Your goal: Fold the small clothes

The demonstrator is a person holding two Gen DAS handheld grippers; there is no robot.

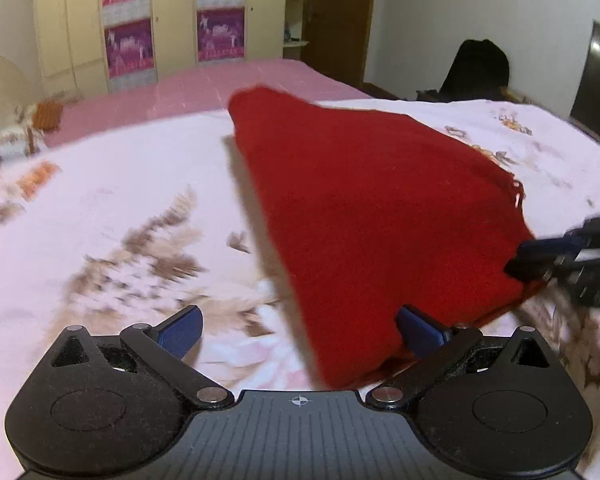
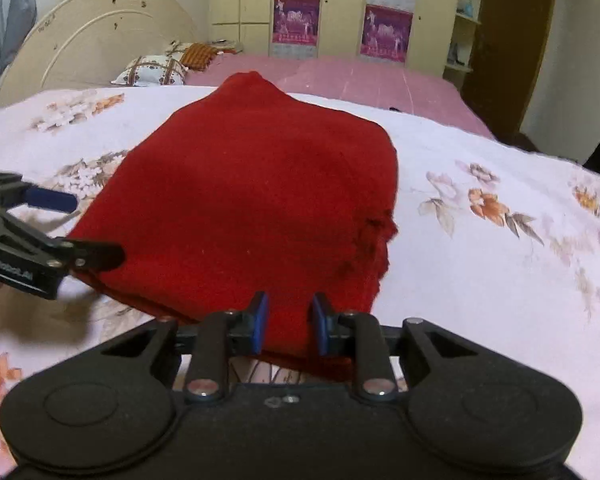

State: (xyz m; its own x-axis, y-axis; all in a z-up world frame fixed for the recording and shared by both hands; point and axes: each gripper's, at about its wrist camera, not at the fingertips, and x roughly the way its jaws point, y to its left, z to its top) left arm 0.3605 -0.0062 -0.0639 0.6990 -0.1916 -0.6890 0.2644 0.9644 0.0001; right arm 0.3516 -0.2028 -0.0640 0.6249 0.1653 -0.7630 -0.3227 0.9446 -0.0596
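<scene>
I see a red cloth (image 2: 256, 200) lying folded on the flowery bedspread (image 2: 500, 240), in the middle of the bed. My right gripper (image 2: 288, 322) sits at the near edge of the cloth. Its two blue pads are close together with a fold of the red cloth between them, but I cannot tell if they pinch it tight. My left gripper (image 1: 300, 330) is at the near left corner of the cloth. Its blue pads stand wide apart and it holds nothing; the right pad just touches the cloth edge. On the side of the left gripper there are white letters (image 2: 6, 267), too blurry for me to read. Far away I see a pink sheet (image 2: 340, 74), some pillows (image 2: 156, 70) and a wardrobe with purple pictures (image 2: 296, 20). The writing on those pictures is too small to read.
</scene>
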